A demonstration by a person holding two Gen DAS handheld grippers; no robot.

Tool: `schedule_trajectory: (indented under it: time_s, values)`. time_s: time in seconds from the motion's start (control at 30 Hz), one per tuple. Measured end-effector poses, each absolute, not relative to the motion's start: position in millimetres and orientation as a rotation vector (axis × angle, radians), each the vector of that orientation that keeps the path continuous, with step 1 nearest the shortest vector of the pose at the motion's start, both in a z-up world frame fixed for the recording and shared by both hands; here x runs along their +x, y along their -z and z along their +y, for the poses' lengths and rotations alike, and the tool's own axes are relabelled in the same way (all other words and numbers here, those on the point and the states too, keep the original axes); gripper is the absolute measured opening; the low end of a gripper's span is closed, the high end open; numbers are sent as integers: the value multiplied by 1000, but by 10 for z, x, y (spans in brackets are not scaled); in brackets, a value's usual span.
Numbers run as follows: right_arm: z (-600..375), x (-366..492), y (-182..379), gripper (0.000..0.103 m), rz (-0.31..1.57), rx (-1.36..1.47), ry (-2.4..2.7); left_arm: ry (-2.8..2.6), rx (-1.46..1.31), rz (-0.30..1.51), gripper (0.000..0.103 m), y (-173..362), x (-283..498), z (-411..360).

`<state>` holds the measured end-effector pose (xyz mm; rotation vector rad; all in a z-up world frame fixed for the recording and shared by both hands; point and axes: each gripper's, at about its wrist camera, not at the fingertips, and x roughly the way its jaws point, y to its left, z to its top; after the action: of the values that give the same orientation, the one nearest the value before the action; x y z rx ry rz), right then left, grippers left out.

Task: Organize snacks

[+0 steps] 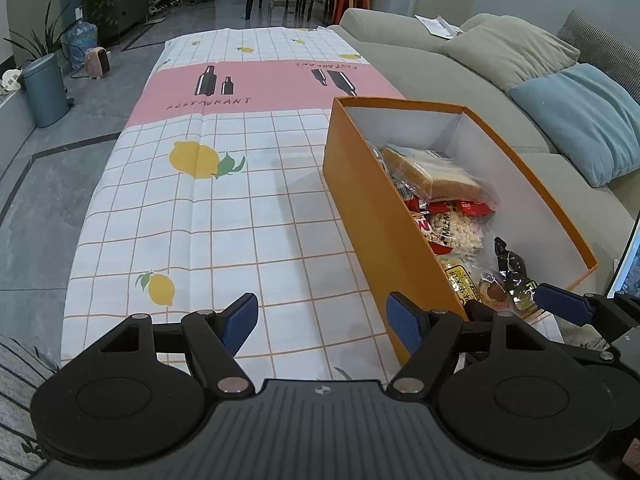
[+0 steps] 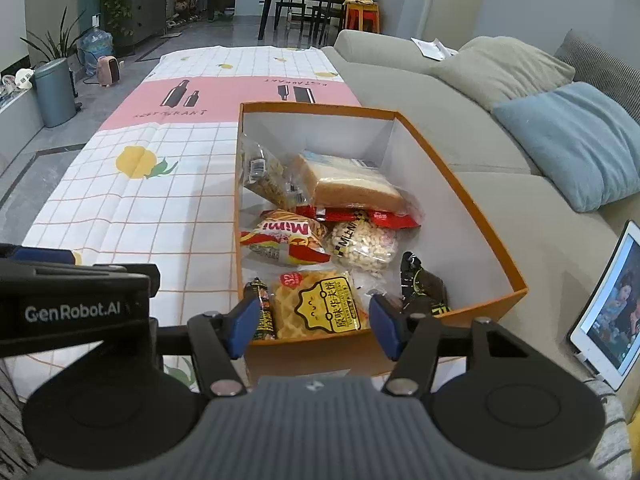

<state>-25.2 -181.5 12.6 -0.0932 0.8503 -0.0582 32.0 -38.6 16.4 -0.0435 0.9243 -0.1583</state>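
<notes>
- Snacks (image 2: 320,236) all lie in the orange box (image 2: 460,184) on the bench (image 1: 200,220); none shows outside it.
- Left gripper (image 1: 322,322): fingers wide, empty, beside the box.
- Right gripper (image 2: 314,326): fingers wide, empty, at its near rim.
- Likely the final step; next, withdraw or tidy packets.

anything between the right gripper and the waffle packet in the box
Only the orange cardboard box's near wall, low in front of the open right gripper. The yellow waffle packet lies just behind it, uncovered from above.
</notes>
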Motion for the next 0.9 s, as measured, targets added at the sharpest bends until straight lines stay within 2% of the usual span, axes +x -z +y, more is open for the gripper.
schedule_trajectory:
  time_s: [0.43,0.9]
  values:
    - [-1726,-362,-372,59,826,-59,-27,123,-9,888,86,-287,339,-332]
    - [-1553,-70,-209,59,837,-65,-51,108,-31,883,86,-239,464,-93]
